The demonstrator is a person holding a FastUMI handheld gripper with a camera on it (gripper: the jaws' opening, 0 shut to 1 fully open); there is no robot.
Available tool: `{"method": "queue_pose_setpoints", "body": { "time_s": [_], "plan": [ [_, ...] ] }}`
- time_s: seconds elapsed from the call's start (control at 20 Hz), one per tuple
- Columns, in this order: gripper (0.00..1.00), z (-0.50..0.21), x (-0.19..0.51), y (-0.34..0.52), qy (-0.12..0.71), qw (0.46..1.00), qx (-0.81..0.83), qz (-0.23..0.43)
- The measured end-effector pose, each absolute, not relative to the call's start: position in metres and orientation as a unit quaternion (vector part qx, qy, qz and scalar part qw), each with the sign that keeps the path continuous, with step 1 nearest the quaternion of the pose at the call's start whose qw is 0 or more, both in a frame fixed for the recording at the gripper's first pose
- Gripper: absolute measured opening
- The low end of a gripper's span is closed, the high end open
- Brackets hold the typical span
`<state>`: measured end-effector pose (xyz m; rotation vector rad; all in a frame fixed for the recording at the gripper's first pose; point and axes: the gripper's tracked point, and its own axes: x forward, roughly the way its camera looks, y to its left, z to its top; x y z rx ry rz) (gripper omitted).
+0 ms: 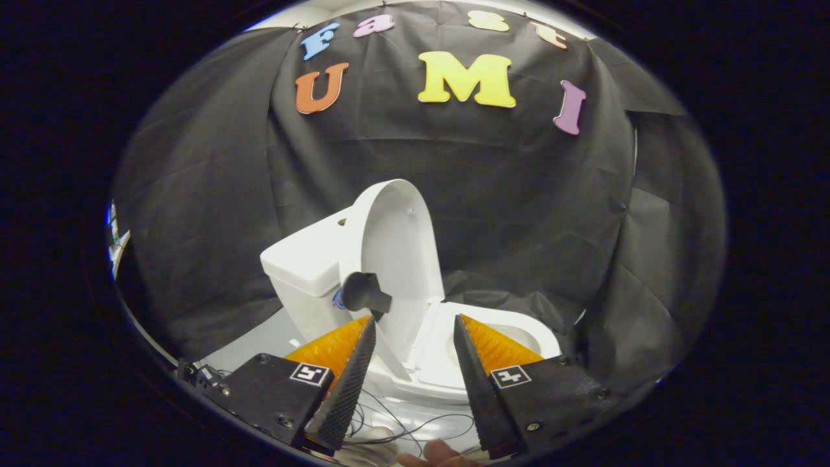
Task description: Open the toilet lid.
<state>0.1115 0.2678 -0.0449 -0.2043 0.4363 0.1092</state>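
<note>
A small white toilet point(305, 269) stands just ahead of my fingers. Its lid point(395, 253) is raised upright and leans back against the tank. The seat point(441, 353) lies flat over the bowl, showing partly between my fingers and partly beyond the right one. A dark round handle point(364, 292) sticks out from the lid's edge, just above my left fingertip. My gripper point(415, 319) is open, with nothing between its fingers; the fingertips sit apart in front of the lid and seat.
Black cloth hangs behind and around the toilet. Thin dark cables point(402, 425) lie on the pale surface under the fingers. A person's fingertip point(438, 454) shows below the fingers. A pale surface point(259, 340) runs to the left of the tank.
</note>
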Motion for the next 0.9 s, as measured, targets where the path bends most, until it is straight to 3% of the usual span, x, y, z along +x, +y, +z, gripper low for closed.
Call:
{"method": "queue_pose_setpoints", "body": {
  "time_s": [0.35,0.8,0.9],
  "plan": [
    [0.77,-0.035,0.068,0.17,0.192,0.979,-0.062,-0.011],
    [0.76,0.009,0.027,0.113,0.122,0.991,-0.044,0.009],
    [0.89,-0.001,0.019,0.101,0.131,0.991,-0.037,0.012]
  ]
}}
